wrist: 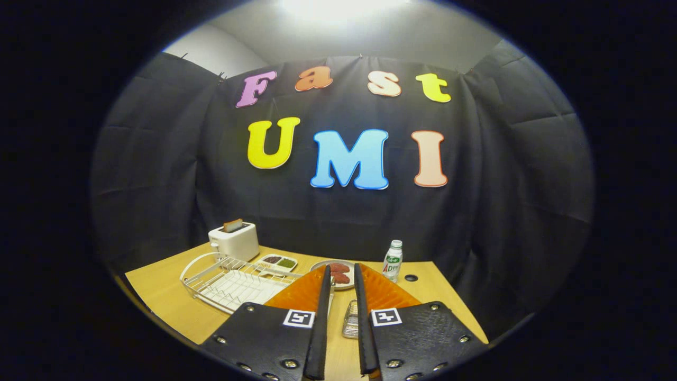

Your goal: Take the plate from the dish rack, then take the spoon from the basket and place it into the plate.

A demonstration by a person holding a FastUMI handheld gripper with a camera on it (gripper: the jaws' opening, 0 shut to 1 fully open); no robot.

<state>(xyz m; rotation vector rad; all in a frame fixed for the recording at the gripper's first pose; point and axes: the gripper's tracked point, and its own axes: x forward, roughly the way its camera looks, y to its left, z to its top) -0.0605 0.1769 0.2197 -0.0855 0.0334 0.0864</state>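
Observation:
My gripper (342, 266) hovers over the near part of the wooden table (164, 296), its fingers narrowly apart and parallel, with nothing pressed between them. Low in the gap between the fingers stands a small wire-mesh basket (350, 319); what it holds is too small to tell. Just beyond the fingertips a round plate (338, 275) with red pieces on it lies flat on the table. Left of the fingers stands the white wire dish rack (232, 283), with no dish showing in its slots.
A white toaster (234, 241) with a slice in it stands at the table's back left. A small two-part dish (278, 261) lies behind the rack. A small white bottle (392, 260) stands right of the plate, near a dark hole (411, 278) in the tabletop.

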